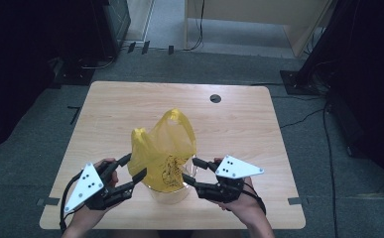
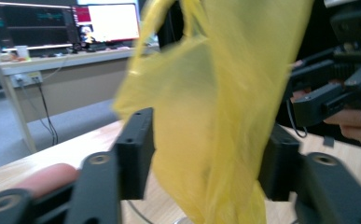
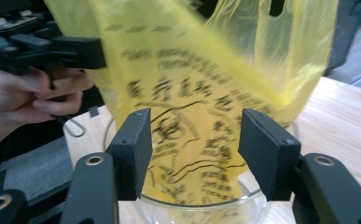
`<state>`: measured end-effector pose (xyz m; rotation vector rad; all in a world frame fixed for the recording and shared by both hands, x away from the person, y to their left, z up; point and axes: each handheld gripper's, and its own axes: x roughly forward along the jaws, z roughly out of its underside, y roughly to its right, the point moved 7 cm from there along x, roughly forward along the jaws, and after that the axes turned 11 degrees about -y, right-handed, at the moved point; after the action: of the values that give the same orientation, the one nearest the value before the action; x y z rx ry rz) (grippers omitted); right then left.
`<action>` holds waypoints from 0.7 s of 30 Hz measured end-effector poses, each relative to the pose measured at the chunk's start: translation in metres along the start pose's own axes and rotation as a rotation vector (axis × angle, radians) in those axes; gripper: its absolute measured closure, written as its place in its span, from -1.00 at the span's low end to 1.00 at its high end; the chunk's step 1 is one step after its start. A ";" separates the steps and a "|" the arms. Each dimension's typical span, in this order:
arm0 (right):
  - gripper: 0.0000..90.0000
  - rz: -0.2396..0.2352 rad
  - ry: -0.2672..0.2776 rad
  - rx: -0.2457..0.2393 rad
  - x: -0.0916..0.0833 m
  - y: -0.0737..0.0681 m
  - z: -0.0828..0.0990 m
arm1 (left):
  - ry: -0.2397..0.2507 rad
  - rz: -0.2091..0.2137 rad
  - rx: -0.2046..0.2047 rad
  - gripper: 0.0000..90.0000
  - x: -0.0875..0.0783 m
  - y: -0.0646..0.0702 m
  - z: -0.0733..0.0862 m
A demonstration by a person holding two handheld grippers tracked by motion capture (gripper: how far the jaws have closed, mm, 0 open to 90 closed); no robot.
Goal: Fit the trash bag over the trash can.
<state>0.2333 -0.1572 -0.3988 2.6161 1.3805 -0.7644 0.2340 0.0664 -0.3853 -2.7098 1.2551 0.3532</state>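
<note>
- The yellow plastic bag (image 1: pixel 165 148) stands upright in the clear glass bowl (image 1: pixel 169 192) at the near edge of the bench (image 1: pixel 229 124).
- Left claw (image 1: pixel 136 167): released, jaws apart, bag film hanging between them without pad contact.
- Right claw (image 1: pixel 193 170): released, jaws flanking the bag's printed face just above the bowl rim.

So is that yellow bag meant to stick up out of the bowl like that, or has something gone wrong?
It does look odd: the yellow bag stands tall and crumpled with its bottom tucked into the clear bowl, handles loose on top. Both the left gripper and the right gripper are open beside it. Nothing looks spilled or torn.
</note>
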 end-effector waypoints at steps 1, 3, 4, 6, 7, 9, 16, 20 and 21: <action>0.00 0.000 0.000 0.000 0.000 0.000 0.000 | 0.000 0.000 0.000 -0.13 0.000 0.000 0.000; 0.00 0.008 0.007 0.004 -0.004 0.001 -0.002 | 0.018 0.003 -0.032 -0.21 -0.006 -0.005 -0.003; 0.04 0.022 0.018 0.006 -0.009 0.003 -0.005 | 0.041 0.011 -0.060 -0.23 -0.012 -0.010 -0.006; 0.06 0.034 0.033 0.008 -0.015 0.004 -0.008 | 0.053 0.001 -0.072 -0.23 -0.015 -0.013 -0.009; 0.06 0.034 0.033 0.008 -0.015 0.004 -0.008 | 0.053 0.001 -0.072 -0.23 -0.015 -0.013 -0.009; 0.12 0.050 0.045 0.013 -0.019 0.006 -0.010 | 0.064 -0.017 -0.089 -0.23 -0.018 -0.017 -0.012; 0.29 0.139 0.127 0.099 -0.030 0.014 -0.024 | 0.119 -0.108 -0.152 -0.22 -0.030 -0.029 -0.025; 0.23 0.168 0.166 0.165 -0.030 0.019 -0.032 | 0.127 -0.143 -0.167 -0.23 -0.035 -0.031 -0.037; 0.23 0.168 0.166 0.165 -0.030 0.019 -0.032 | 0.127 -0.143 -0.167 -0.23 -0.035 -0.031 -0.037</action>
<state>0.2470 -0.1811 -0.3601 2.9380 1.1582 -0.6791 0.2420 0.1039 -0.3392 -2.9867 1.0969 0.2852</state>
